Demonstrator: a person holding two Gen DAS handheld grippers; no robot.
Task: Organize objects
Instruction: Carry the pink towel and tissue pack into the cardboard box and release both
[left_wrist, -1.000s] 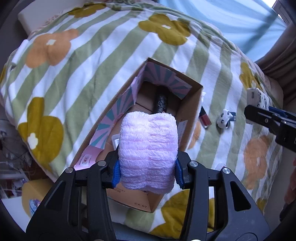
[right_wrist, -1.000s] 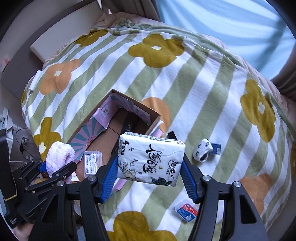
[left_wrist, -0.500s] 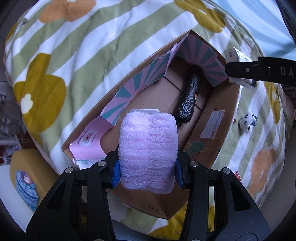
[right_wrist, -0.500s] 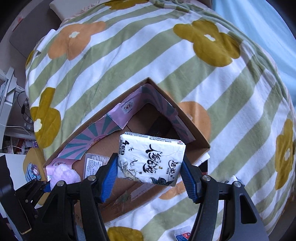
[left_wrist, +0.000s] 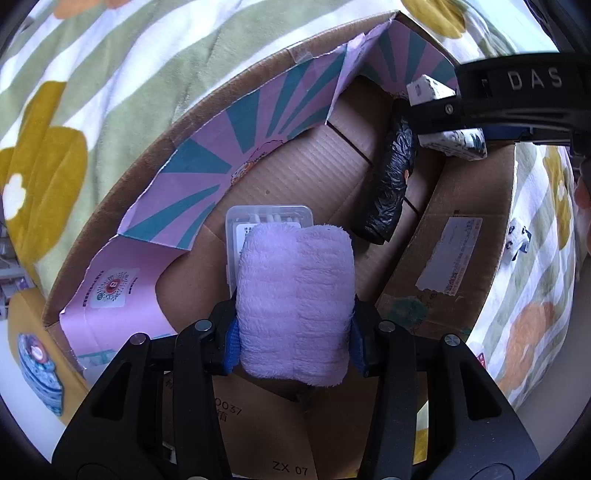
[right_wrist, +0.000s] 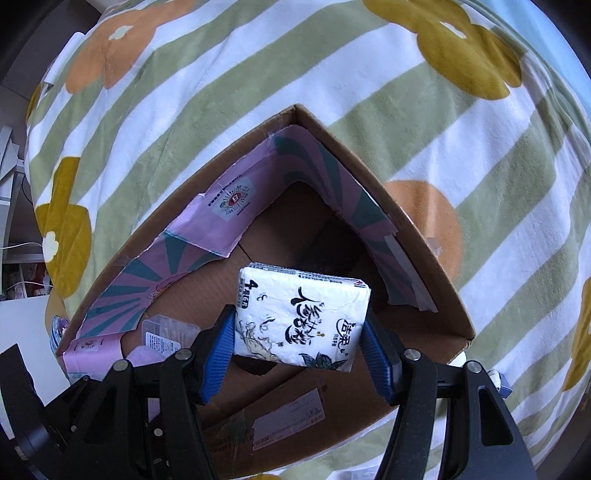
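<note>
An open cardboard box (left_wrist: 465, 206) with a pink-and-teal paper lining rests on a flowered, striped blanket (left_wrist: 122, 55). My left gripper (left_wrist: 293, 332) is shut on a rolled lilac towel (left_wrist: 295, 295) and hangs over the near end of the box. My right gripper (right_wrist: 299, 347) is shut on a white tissue pack (right_wrist: 303, 317) with black lettering, above the box's (right_wrist: 421, 236) middle. That pack (left_wrist: 448, 138) and the right gripper's arm show at the upper right of the left wrist view. Inside the box lie a clear plastic case (left_wrist: 266, 221) and a black wrapped bundle (left_wrist: 391, 184).
A small white-and-black toy (left_wrist: 517, 240) lies on the blanket to the right of the box. A yellow object with a blue round sticker (left_wrist: 37, 354) sits past the blanket's lower left edge. Shelving and cables (right_wrist: 14, 236) stand at the left.
Both grippers have sunk toward the box, which looks larger now. The right gripper with the tissue pack moved from beside the box to above its inside. Both grips are unchanged.
</note>
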